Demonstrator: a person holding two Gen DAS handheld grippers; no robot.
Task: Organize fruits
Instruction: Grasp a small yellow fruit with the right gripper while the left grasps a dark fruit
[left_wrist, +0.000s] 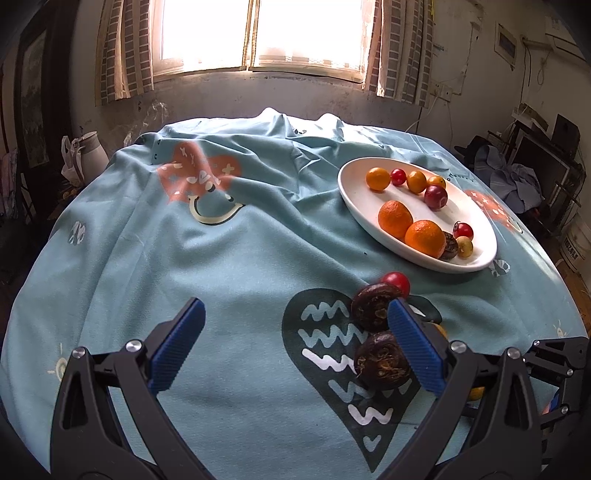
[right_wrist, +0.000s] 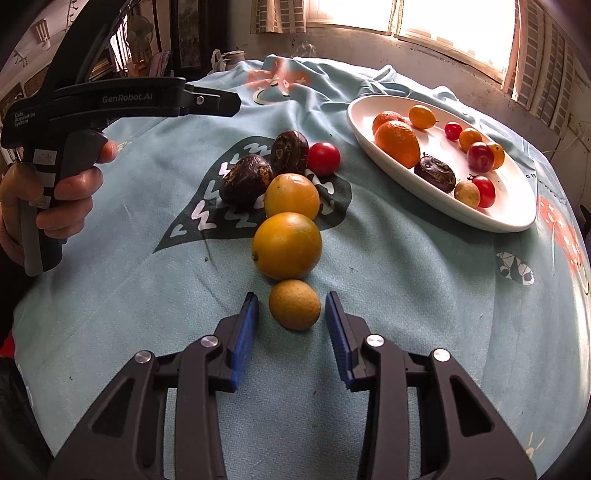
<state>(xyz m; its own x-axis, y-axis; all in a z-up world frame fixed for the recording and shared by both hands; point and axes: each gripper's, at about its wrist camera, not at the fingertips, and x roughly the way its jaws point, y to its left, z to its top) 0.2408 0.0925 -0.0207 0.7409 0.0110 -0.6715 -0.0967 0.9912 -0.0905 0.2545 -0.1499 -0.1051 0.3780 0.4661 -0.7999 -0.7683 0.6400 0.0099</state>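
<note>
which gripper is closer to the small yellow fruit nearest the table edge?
Right. The right gripper brackets the small yellow fruit, fingers open either side. The left gripper is open over by the dark fruits.

A pale blue cloth (left_wrist: 240, 258) covers the tabletop, wrinkled toward the far edge, printed with a dark teal heart (left_wrist: 332, 369) and coral hearts (left_wrist: 199, 173); behind it a bright window (left_wrist: 255, 33) with brick-patterned curtains (left_wrist: 125, 48) at both sides; a white jug (left_wrist: 92, 151) stands at the left, beside a plastic bag (left_wrist: 70, 162); crumpled blue clothing (left_wrist: 513, 181) lies at the right.
</note>
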